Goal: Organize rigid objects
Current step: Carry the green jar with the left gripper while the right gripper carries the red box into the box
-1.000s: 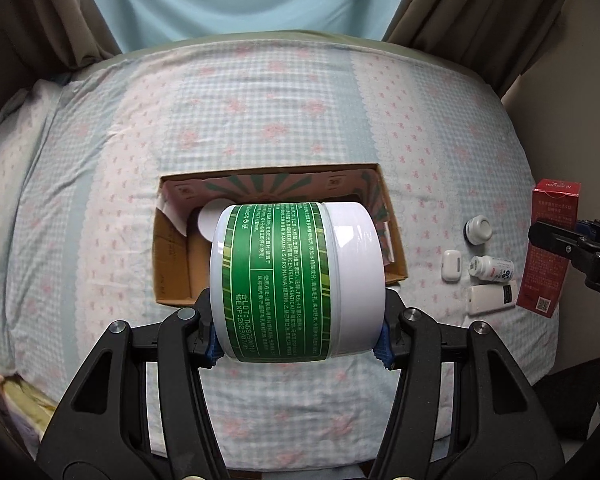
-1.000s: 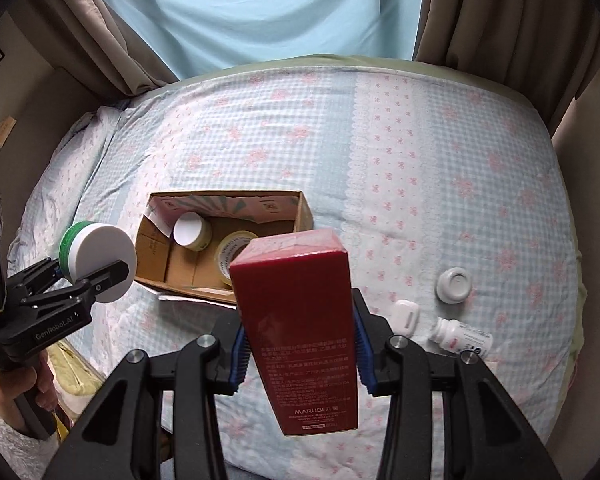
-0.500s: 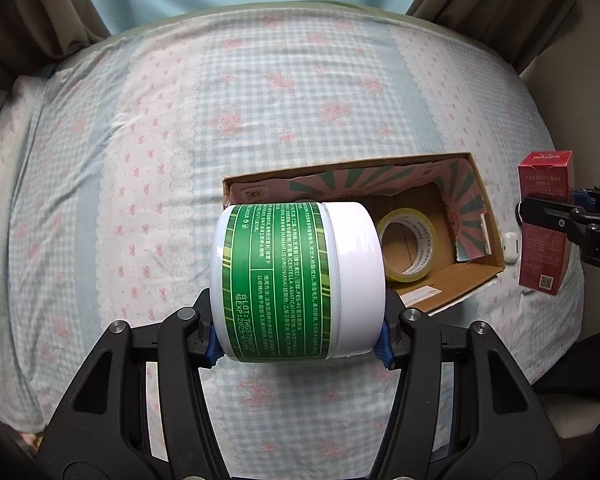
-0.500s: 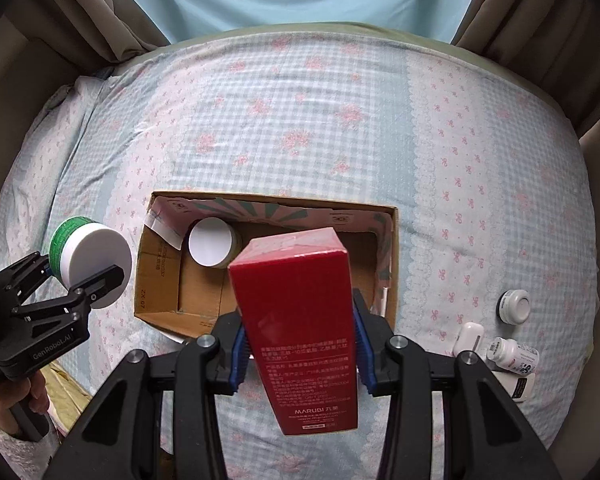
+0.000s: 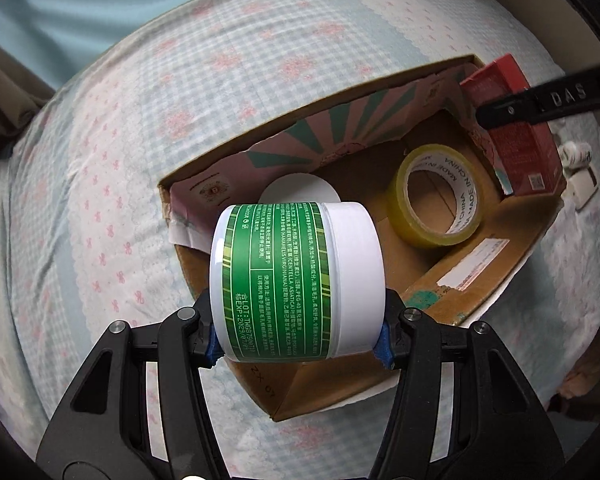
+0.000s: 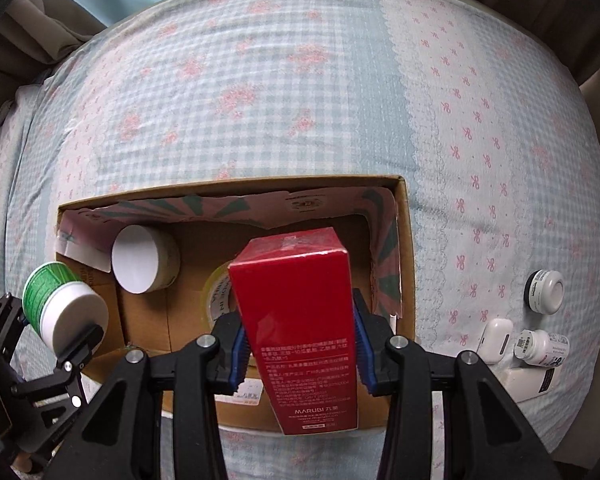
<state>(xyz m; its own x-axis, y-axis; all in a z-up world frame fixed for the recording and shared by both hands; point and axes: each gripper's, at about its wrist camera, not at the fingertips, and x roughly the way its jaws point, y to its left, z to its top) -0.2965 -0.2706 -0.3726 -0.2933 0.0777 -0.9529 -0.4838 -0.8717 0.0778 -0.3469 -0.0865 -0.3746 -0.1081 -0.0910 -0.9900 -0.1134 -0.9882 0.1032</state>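
Note:
My left gripper [image 5: 298, 340] is shut on a white jar with a green label [image 5: 292, 280], held on its side over the left end of an open cardboard box [image 5: 480, 276]; it also shows in the right wrist view [image 6: 62, 312]. My right gripper [image 6: 298, 354] is shut on a red carton [image 6: 300, 320], held upright over the right part of the box [image 6: 404, 264]. The carton shows in the left wrist view [image 5: 516, 128] at the box's right end. Inside the box lie a white-lidded jar [image 6: 140, 264] and a roll of yellow tape [image 5: 436, 196].
The box sits on a bed with a checked, flowered cover [image 6: 280, 80]. On the cover right of the box lie a black-and-white jar [image 6: 545, 291], a white earbud case [image 6: 496, 338], a small pill bottle [image 6: 540, 346] and a white tube [image 6: 528, 380]. Curtains hang behind.
Both grippers have moved closer to the box and lower. The green jar now hangs over the box's left end and the red carton over its right part.

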